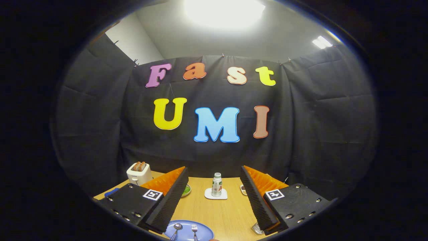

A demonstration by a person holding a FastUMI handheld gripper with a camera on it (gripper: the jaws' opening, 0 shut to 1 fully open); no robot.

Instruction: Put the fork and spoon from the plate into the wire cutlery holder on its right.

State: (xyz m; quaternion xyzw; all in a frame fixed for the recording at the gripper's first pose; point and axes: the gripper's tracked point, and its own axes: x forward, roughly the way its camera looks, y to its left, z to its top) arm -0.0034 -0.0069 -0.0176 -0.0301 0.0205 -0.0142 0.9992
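From the gripper's own view, the gripper (214, 201) is held level over the table (227, 214), its two fingers spread wide apart with nothing between them. Low down, just between the fingertips and nearer the left one, sits the blue plate (204, 231). On it lie the spoon (177, 227) and the fork (194, 228), side by side and slightly apart, heads pointing away and handles running out of sight below. Beside the right finger a bit of the wire cutlery holder (256, 229) peeks out, close to the plate's right side.

Further off, beyond the fingers, a small bottle (217, 184) stands upright on a white coaster (215, 194). A white toaster (139, 172) with bread in its slots sits to the far left, and a green dish (186, 190) shows partly behind the left finger.

Both pieces look like thin, stiff metal: light, but smooth and likely to slip or pivot in a loose pinch. I would take each across the narrow neck or upper handle, one at a time, squeezing on the flat sides. Lying flat on a smooth plate, they may skate before the fingers get under an edge.
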